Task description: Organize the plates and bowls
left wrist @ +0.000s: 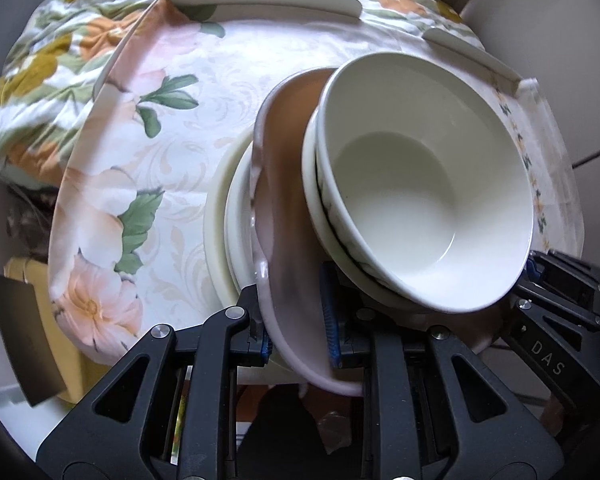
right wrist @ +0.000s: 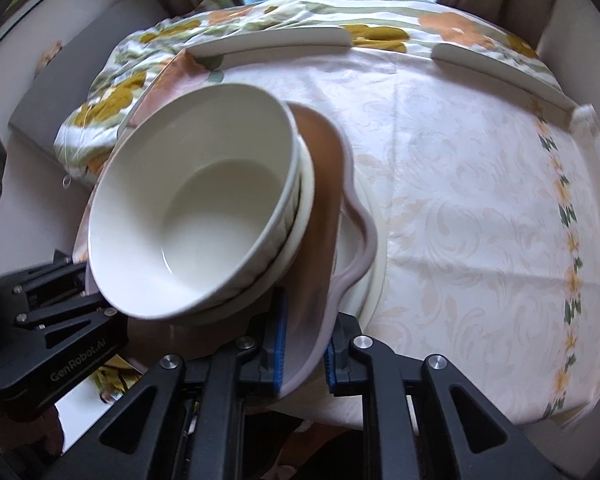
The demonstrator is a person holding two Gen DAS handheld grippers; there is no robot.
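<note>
Both grippers, left [left wrist: 296,332] and right [right wrist: 302,344], clamp pink plate [left wrist: 284,200] rim; bowls [left wrist: 424,200] stacked at 2 o'clock in left view.

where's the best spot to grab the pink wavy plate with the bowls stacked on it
By its raised rim, at two opposite edges, coming from the near side. The pink plate is wide and shallow and carries stacked white bowls, so one pinch would likely let it tip. Both the left gripper and right gripper are already shut on that rim, one on either side of the bowls.
</note>
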